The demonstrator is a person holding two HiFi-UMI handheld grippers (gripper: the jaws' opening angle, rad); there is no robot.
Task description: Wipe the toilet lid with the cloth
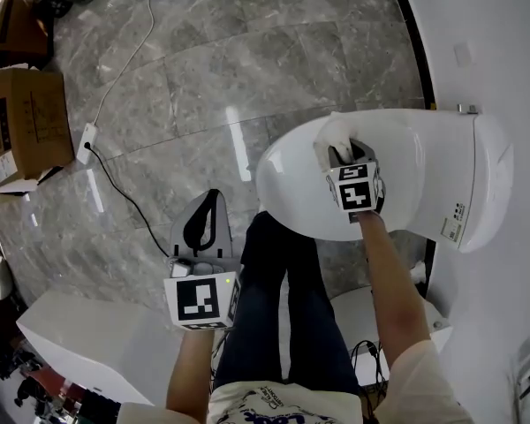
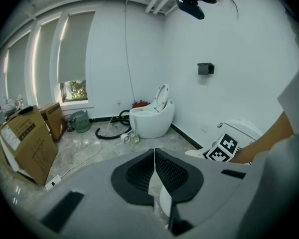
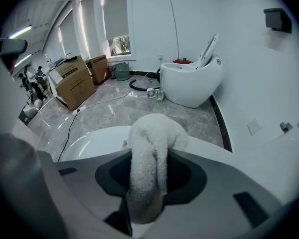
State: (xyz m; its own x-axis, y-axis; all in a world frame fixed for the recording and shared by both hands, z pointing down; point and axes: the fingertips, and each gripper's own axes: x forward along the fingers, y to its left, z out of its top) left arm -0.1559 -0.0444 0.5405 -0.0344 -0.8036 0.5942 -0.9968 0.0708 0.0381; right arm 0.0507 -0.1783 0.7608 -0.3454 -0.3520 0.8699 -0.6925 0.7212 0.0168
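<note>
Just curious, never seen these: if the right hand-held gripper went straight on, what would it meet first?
The right hand-held gripper is shut on the cloth, which leads. Ahead lies the white toilet lid, probably met first; past its rim only floor, though depth is unclear.

A large cardboard box [image 1: 22, 126] stands on the grey marble floor [image 1: 247, 69]. A smaller brown box [image 1: 13, 29] is just beyond it, nearer to the window [image 2: 74, 89]. A white power strip [image 1: 87, 142] lies just beside the large box, and a black cable [image 1: 124, 193] leaves the strip. Well apart from the box, a black hose [image 2: 107, 132] lies near a far toilet [image 2: 150, 118] whose lid is raised.
</note>
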